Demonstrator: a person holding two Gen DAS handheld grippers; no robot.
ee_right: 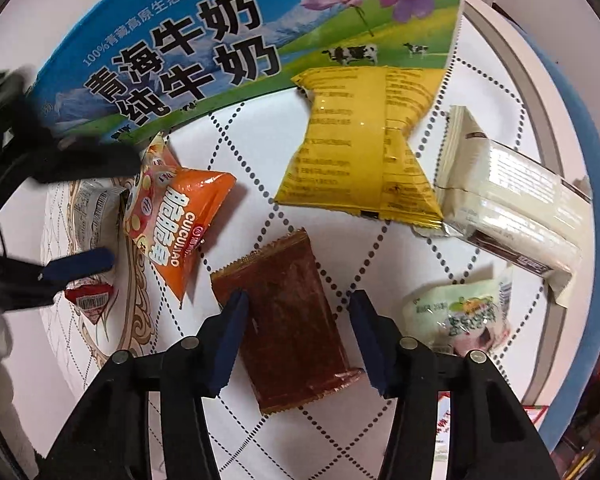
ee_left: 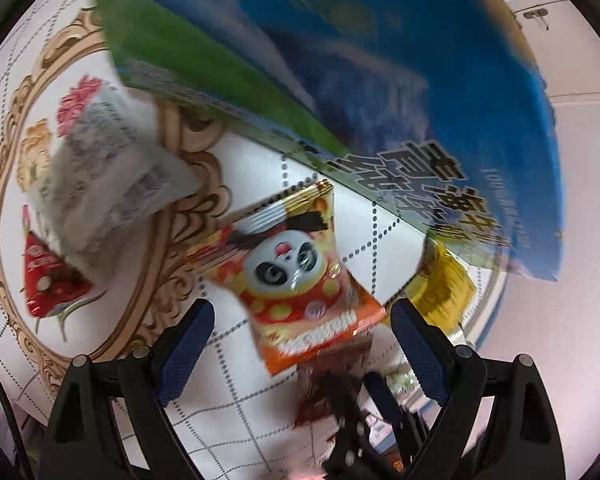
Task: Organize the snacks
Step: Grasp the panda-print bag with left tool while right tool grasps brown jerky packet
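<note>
Right wrist view: we see the right gripper point(ee_right: 298, 334) pointing down at a brown packet point(ee_right: 288, 320) lying flat on the patterned tablecloth point(ee_right: 244, 136); its fingers stand either side, left pad at the edge, right pad clear. Left wrist view: the left gripper point(ee_left: 302, 328), fingers wide apart, hangs above an orange panda packet point(ee_left: 296, 276) beside the blue milk carton point(ee_left: 380, 80).
</note>
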